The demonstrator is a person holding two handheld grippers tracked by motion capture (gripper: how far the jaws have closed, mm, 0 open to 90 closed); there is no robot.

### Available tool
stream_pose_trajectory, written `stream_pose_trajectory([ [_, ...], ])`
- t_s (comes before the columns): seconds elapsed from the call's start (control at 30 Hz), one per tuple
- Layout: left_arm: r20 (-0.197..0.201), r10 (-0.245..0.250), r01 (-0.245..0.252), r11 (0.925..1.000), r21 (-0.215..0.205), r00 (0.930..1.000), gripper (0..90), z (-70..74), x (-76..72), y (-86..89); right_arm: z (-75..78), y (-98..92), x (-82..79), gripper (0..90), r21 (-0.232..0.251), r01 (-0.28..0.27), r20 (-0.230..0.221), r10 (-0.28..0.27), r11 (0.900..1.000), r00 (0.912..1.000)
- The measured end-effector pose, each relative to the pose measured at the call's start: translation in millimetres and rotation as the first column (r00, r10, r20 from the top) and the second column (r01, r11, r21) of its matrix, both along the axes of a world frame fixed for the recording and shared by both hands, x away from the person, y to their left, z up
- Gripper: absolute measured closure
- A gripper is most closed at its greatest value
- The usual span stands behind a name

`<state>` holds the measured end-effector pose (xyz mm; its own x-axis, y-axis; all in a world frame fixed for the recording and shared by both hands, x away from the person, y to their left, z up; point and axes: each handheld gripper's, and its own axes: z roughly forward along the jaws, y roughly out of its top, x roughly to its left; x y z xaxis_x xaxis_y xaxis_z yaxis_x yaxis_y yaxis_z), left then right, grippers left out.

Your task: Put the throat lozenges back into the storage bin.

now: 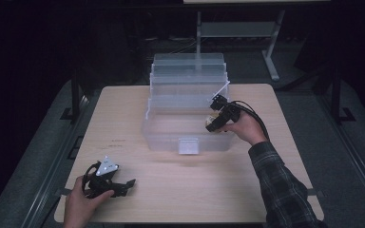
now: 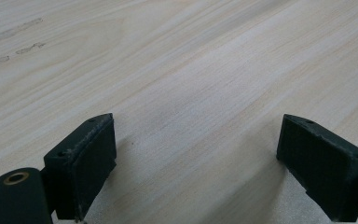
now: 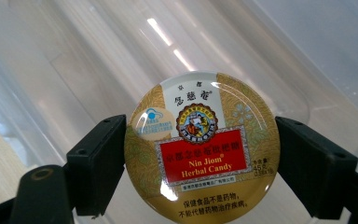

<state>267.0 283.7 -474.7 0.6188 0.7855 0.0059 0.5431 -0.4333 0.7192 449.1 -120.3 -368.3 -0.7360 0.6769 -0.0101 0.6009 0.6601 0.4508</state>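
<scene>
Gold candy tin (image 3: 202, 148) in right gripper (image 1: 217, 115) over clear box (image 1: 171, 135)

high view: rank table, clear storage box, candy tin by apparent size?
1. Table
2. Clear storage box, open on the table
3. Candy tin, held by the right gripper at the box's right edge; partly hidden, clearly smallest

The tin (image 3: 201, 149) is cut off by the bottom edge in the right gripper view, and its smallest print is too fine to read. In the high view the hand (image 1: 244, 127) and right tongs (image 1: 215, 124) hide most of it
</scene>
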Motion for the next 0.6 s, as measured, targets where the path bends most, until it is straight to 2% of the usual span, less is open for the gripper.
stream_pose_trajectory([
  [0.4, 0.0, 0.001, -0.001, 1.0, -0.003, 1.0, 11.0, -0.1, -0.1, -0.2, -5.5, -9.0, 0.0, 20.2, -0.003, 0.017, -0.02, -0.017, 1.0, 0.9997],
  [0.6, 0.0, 0.001, -0.001, 1.0, -0.003, 1.0, 10.9, -0.1, -0.1, -0.2, -3.7, -11.9, -1.4, 19.5, 0.007, 0.016, -0.008, -0.016, 1.0, 0.9998],
])
